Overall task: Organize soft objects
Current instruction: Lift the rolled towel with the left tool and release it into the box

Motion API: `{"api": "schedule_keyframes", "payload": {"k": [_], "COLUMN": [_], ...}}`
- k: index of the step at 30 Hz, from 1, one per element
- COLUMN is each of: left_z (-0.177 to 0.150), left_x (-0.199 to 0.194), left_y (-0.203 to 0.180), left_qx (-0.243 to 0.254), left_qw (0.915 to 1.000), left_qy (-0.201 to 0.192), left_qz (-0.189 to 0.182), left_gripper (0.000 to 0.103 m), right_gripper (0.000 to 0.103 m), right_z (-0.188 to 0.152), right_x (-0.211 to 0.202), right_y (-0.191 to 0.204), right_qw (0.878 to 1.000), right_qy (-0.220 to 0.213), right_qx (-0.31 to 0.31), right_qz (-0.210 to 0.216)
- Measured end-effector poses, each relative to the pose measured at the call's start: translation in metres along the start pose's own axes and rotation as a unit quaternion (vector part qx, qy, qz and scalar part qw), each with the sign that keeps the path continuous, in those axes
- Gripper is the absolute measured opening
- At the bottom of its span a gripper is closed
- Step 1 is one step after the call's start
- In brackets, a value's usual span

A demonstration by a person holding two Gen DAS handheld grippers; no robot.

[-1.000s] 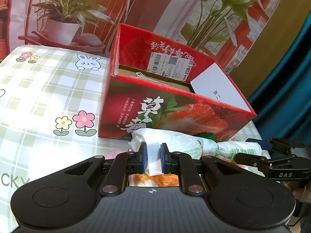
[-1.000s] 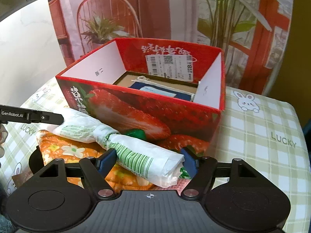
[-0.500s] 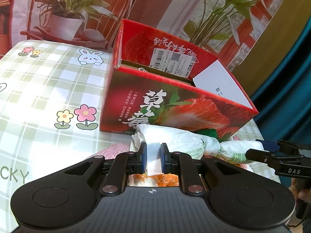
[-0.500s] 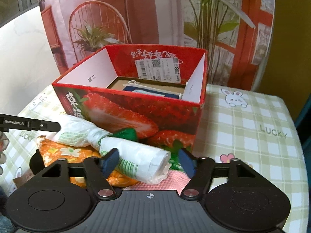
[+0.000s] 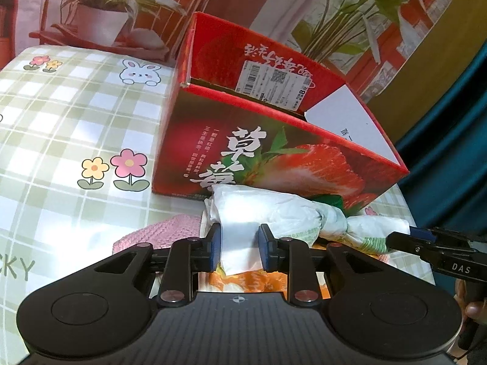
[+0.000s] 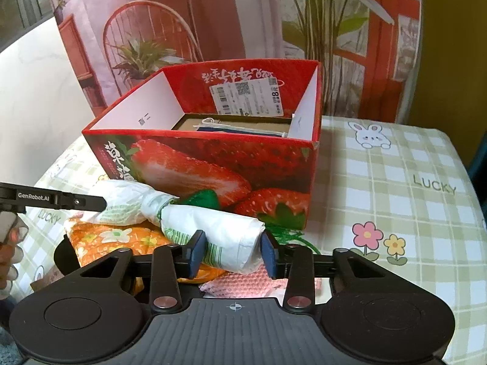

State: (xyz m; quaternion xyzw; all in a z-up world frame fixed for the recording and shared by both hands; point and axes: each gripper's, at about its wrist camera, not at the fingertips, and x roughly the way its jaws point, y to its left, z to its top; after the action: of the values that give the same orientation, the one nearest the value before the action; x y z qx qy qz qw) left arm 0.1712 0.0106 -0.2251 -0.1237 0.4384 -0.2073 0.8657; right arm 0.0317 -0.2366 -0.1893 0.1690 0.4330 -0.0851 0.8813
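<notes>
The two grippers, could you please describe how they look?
Both the left gripper and right gripper are matte black with blue pads, silver pivot screws, round discs and a ribbed centre plate. White lettering marks their sides: GenRobot.AI on the left, DAS on the right.

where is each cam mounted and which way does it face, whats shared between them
Left wrist: sits on the left gripper, angled down over the white plastic bag toward the strawberry box; its opening jaws flank one bag end; the right gripper enters at right.
Right wrist: sits on the right gripper, facing the same box; its closing jaws flank the bag's other end; the left gripper and a hand show at left.
Shared: bag, box, orange floral cloth, pink cloth, checked tablecloth.
</notes>
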Motion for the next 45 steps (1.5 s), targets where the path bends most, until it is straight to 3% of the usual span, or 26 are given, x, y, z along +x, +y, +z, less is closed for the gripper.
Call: {"api": "schedule_keyframes", "payload": {"k": [1, 3, 11, 18, 26, 30, 36, 45], "left_z": [0.000, 0.002, 0.009, 0.023, 0.061, 0.083, 0.122, 0.151], "left_x": [-0.002, -0.006, -0.036, -0.070, -0.083, -0.076, -0.036, 0.047], "left_y": [-0.002, -0.006, -0.024, -0.038, -0.067, -0.076, -0.084, -0.053], "left_qx": [0.009, 0.023, 0.055, 0.074, 0.126, 0.129, 0.171, 0.142], "left_qw": [1.0000, 0.9996, 0.9963, 0.9907, 0.9795, 0.9773, 0.9693, 0.9829], "left_qy": [-0.005, -0.015, -0.065, -0.114, -0.157, -0.168, -0.171, -0.095], "left_qz": [0.000, 0.001, -0.001, -0.004, 0.004, 0.006, 0.044, 0.067], "left_gripper": [0.015, 0.011, 0.009, 0.009, 0.008, 0.008, 0.008, 0.008], "right_gripper": [0.032, 0.027, 0.012, 0.011, 0.011, 0.011, 0.011, 0.011], "right_z": [0.000, 0.000, 0.012, 0.026, 0.059, 0.080, 0.119, 0.167], "right_x": [0.000, -0.003, -0.027, -0.053, -0.069, -0.061, -0.032, 0.055], "right_y": [-0.001, 0.000, 0.007, 0.010, 0.012, 0.011, 0.012, 0.009], "right_qw": [1.000, 1.000, 0.998, 0.994, 0.988, 0.986, 0.983, 0.985], "right_qy": [-0.002, -0.007, -0.045, -0.089, -0.138, -0.152, -0.155, -0.107], "right_qx": [0.002, 0.001, -0.023, -0.038, -0.060, -0.070, -0.093, -0.124], "right_qz": [0.002, 0.004, 0.028, 0.046, 0.033, 0.018, -0.010, -0.057]}}
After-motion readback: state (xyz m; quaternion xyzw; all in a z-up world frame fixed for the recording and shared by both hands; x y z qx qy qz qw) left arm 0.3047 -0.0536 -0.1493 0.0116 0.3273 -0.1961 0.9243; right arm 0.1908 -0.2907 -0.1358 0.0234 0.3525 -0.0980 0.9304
